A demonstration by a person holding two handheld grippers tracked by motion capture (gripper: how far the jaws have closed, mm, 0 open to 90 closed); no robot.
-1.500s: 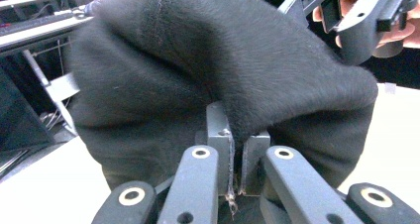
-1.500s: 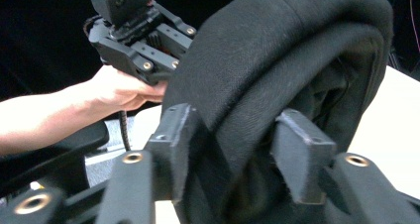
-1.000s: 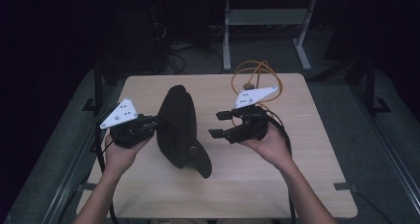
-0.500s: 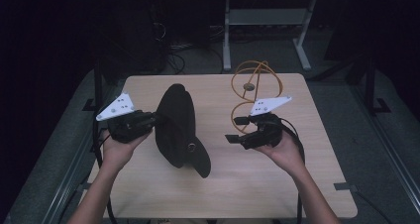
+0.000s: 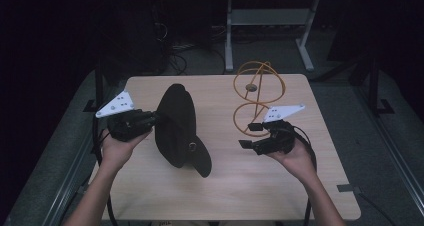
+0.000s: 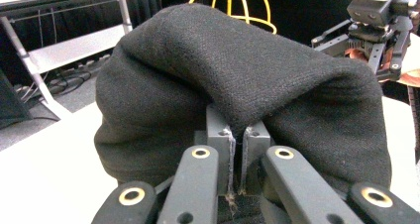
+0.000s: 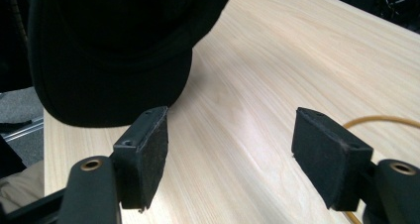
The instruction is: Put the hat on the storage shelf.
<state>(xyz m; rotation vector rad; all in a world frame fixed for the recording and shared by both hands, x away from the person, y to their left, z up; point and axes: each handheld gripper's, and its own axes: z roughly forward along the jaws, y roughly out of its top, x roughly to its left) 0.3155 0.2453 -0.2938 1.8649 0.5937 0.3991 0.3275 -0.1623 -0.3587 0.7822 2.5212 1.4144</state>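
Holding a black fabric baseball cap [image 5: 176, 126] up on edge over the pale wooden counter [image 5: 280, 186], the left gripper [image 5: 150, 119] has its fingers clenched on a fold of the crown — in the left gripper view the two pads meet with cloth [image 6: 237, 80] bulging over them. The cap stands left of centre, its stiff brim [image 5: 200, 158] pointing down toward the person's side and seeming to rest on the wood. The right gripper [image 5: 249, 136] sits well apart to the right, just in front of the yellow wire cap stand [image 5: 257, 98] at the back right; its fingers [image 7: 143, 152] have just been opening and stand released with nothing between them, only bare counter and the brim's edge ahead.

Judging by this, the step in hand is a second grasp: the right hand lines up on the brim so the cap can be carried between both hands, probably to the stand. That calls for a short move leftward and a level pinch on the brim's rim.

Whether the brim truly touches the counter is hard to tell, the cap's inside is lost in shadow, and the stand's base is partly covered by the right gripper.
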